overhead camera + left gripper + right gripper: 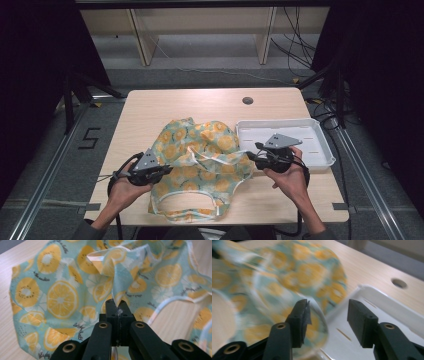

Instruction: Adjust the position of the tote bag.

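High view: the fruit-print cloth lies rumpled on the table, just left of the white tray. The left gripper has its jaws pinched on a fold of it; the right gripper gapes wide, holding nothing. Any folding or stowing seems barely begun.

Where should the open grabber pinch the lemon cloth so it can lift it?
Pinch the pale trimmed edge of the lemon-print cloth nearest the right gripper, coming in from the tray side. That edge likely faces its open jaws and is thin enough to fit between them. The left gripper already pinches a raised fold, so this probably lifts the cloth evenly.
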